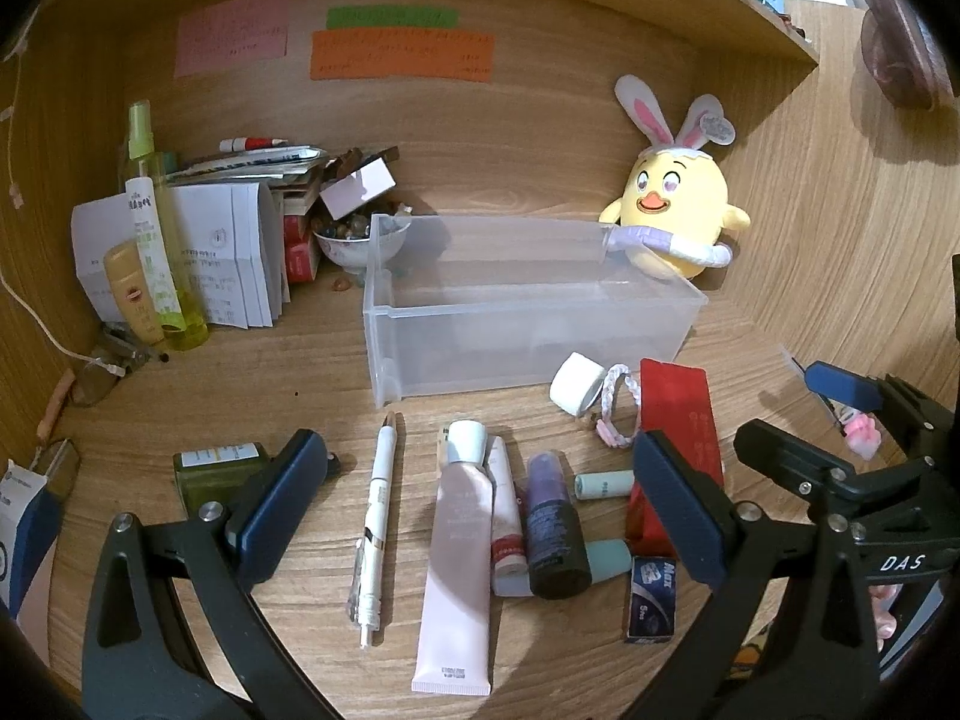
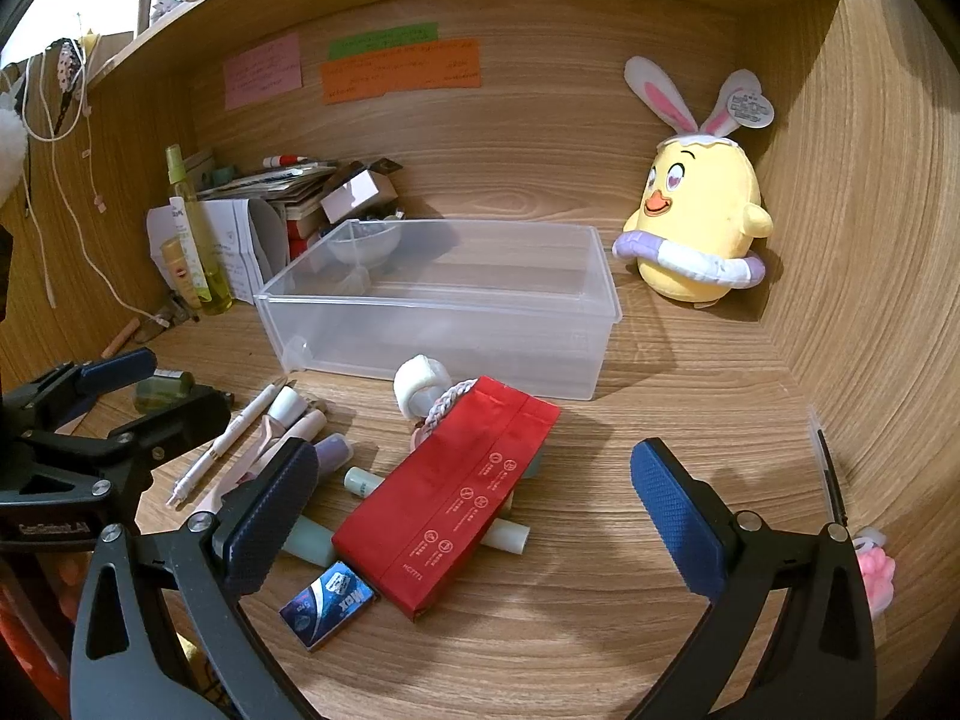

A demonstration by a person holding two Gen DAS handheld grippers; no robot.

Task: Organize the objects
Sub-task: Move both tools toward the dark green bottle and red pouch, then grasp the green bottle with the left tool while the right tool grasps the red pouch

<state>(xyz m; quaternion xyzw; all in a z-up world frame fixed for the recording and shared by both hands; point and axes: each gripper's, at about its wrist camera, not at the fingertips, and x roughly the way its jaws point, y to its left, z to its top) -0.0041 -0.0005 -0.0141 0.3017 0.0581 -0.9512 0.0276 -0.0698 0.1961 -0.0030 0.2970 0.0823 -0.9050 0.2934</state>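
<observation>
Sorting stage: nothing had yet been lifted; the clear bin (image 2: 456, 306) stood empty on the surface (image 2: 660, 480), with the loose items lying just in front of it.
Left gripper (image 1: 480, 510): its jaws were spread as wide as they go and nothing was held; it was tilted down over the white pen (image 1: 375, 531), the pink tube (image 1: 459, 564) and the dark bottle (image 1: 555, 540).
Right gripper (image 2: 474, 510): likewise fully spread and empty, tilted down above the red packet (image 2: 450, 498).
Red packet: it was seen lying across a pale tube (image 2: 510, 534) and touching the blue box (image 2: 330, 600), so it was judged best taken first, across its narrow width, to free what lay beneath.
Left-side pick: the pen lay apart from the tubes and was judged the cleanest grasp, at mid-barrel.
Caution: the tubes and bottle touched one another; a closing finger could be expected to roll a neighbour aside.
Placement: items were best lowered well inside the bin's near wall, not dropped from above.
</observation>
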